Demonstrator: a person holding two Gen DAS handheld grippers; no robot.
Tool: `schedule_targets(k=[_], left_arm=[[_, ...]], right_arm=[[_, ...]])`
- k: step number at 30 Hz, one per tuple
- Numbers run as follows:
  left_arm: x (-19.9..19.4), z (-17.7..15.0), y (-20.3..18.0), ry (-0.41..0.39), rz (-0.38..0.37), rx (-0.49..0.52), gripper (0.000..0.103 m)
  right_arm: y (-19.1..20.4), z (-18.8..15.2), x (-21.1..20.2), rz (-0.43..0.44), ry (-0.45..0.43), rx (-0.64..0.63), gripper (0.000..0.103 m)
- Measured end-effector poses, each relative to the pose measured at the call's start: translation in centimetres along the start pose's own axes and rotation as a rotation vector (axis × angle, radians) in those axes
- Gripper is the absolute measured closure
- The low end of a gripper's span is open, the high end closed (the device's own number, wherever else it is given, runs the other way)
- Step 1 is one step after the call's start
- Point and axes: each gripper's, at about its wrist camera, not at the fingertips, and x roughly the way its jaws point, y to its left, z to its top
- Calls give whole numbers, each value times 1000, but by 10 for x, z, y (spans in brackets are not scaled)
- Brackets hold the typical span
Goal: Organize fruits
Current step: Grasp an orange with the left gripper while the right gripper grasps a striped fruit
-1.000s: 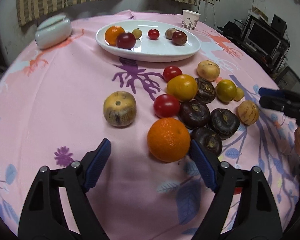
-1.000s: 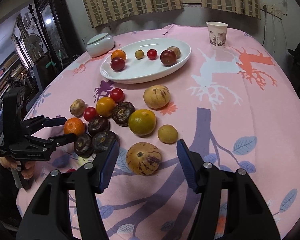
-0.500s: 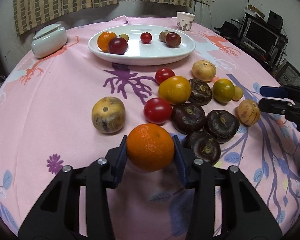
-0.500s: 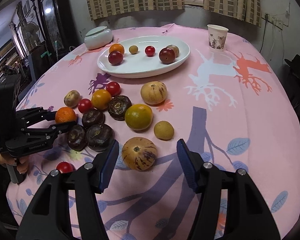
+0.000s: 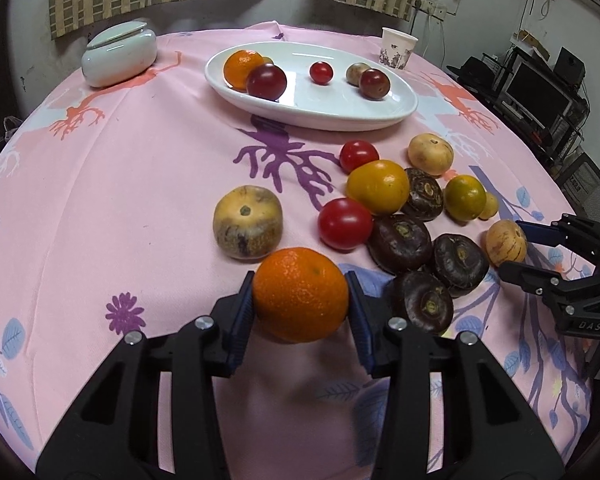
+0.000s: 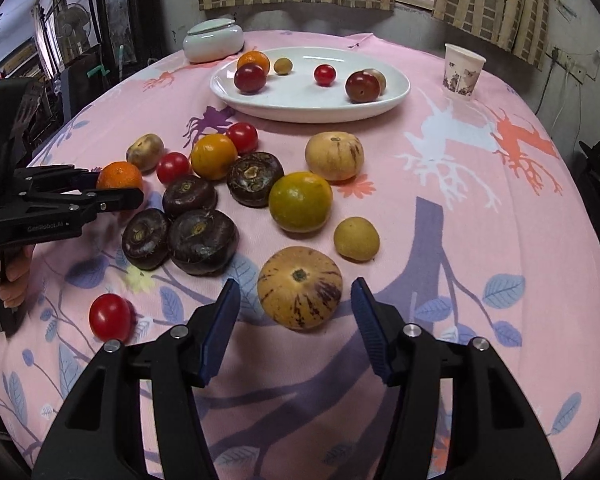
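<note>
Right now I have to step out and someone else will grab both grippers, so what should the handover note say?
Left gripper: shut on the orange, at the near edge of the fruit pile.
Right gripper: open, its fingers either side of the striped yellow melon, not gripping it.
White plate: holds six fruits, among them another orange, a small red tomato and two dark red fruits.
Left to do: carry the held orange over, presumably to the plate, then the fruits on the cloth: four dark brown fruits, tomatoes including a stray red tomato by the table edge, citrus and melons.
</note>
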Motion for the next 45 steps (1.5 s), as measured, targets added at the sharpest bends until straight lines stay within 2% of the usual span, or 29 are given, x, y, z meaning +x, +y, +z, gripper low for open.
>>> schedule_targets(k=[2, 5, 9, 23, 45], left_arm=[[0, -1, -1, 1, -7, 6, 59], [0, -1, -1, 2, -7, 5, 59], [0, -1, 1, 5, -9, -3, 59], [0, 1, 8, -11, 12, -30, 59], [-6, 3, 6, -14, -32, -33, 59]], right_arm=[[0, 0, 10, -16, 27, 16, 59], [1, 1, 10, -34, 10, 31, 61], [-2, 2, 9, -41, 5, 46, 61], [-10, 5, -12, 23, -66, 52, 61], [-12, 6, -20, -21, -108, 50, 61]])
